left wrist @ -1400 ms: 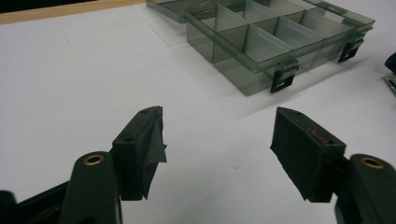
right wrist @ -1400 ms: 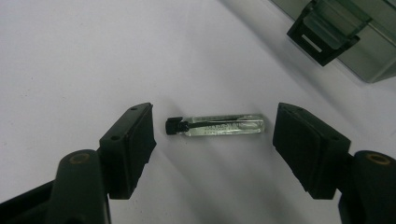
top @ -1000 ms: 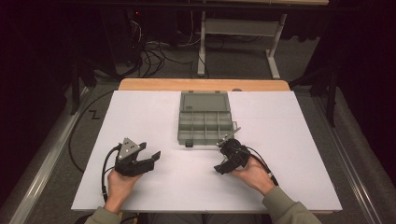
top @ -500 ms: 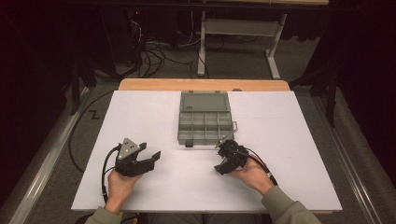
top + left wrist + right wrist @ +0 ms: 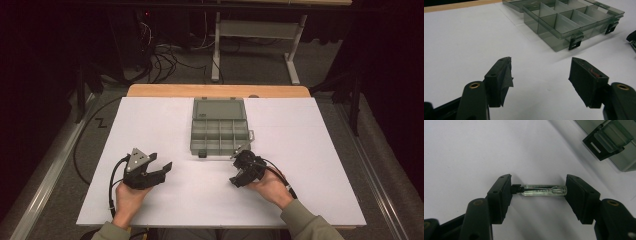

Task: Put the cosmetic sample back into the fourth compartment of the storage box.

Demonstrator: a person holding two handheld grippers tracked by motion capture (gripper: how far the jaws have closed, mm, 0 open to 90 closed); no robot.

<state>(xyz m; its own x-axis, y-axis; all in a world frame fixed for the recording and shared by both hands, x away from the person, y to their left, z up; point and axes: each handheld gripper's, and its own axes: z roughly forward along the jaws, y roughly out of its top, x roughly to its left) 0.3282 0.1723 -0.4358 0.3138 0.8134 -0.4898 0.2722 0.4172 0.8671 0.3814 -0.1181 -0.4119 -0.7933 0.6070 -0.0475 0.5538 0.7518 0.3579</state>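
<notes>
Glass vial (image 5: 541, 190) with a black cap, caught end to end between the jaws of the right gripper (image 5: 539, 191): cap against one pad, glass base against the other, the tube lying crosswise over the white table (image 5: 474, 147). The jaws have just been closing, and in the right gripper view both pads appear to touch the vial's ends, so the grip reads as made, though lightly and along the vial's length. In the high view the right gripper (image 5: 246, 169) sits just off the near right corner of the compartment box (image 5: 220, 131), close to its right-hand latch (image 5: 607, 138); compared with the earlier high views, the hand has hardly shifted.

Left gripper (image 5: 540, 75), jaws wide apart and holding nothing, resting on the table nearer the near left corner (image 5: 145, 170), aimed toward the box. The box stands open near the middle of the far edge, lid laid back, its compartments (image 5: 564, 21) looking empty as far as the left gripper view shows.

Judgement: the pick is at its closing stage; lifting the vial and carrying it over the box's front wall into a compartment would follow. An endwise hold on a smooth round tube is liable to slip or pivot, so the lift calls for care.
</notes>
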